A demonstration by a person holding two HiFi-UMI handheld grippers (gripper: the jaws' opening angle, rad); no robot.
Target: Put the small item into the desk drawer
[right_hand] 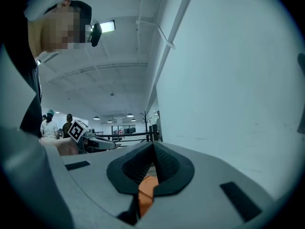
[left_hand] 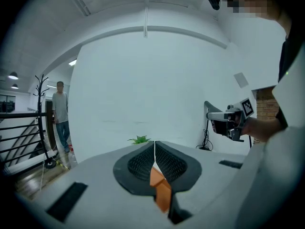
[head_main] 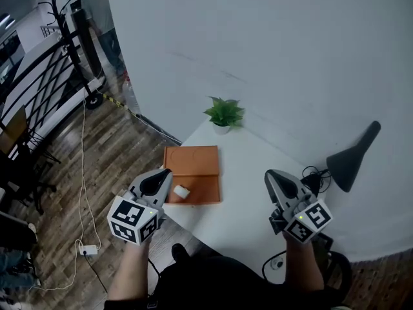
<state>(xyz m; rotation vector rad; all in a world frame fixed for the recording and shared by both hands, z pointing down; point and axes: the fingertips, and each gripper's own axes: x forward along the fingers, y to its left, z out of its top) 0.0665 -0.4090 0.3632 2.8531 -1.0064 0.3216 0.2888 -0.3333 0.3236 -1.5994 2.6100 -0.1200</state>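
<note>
An orange drawer (head_main: 192, 162) lies open at the left end of the white desk (head_main: 248, 192). A small white item (head_main: 181, 191) rests in its near part. My left gripper (head_main: 166, 173) hovers at the drawer's left edge, just left of the item, shut with nothing between its fingers; in the left gripper view its jaws (left_hand: 154, 145) meet in a thin line. My right gripper (head_main: 270, 174) hangs over the desk's right part, also shut and empty, with its jaws (right_hand: 154, 147) pressed together in the right gripper view.
A small green potted plant (head_main: 224, 114) stands at the desk's far edge against the white wall. A black lamp (head_main: 352, 159) and cables (head_main: 314, 176) sit at the right. Wooden floor, a railing (head_main: 39, 76) and a standing person (head_main: 100, 18) lie to the left.
</note>
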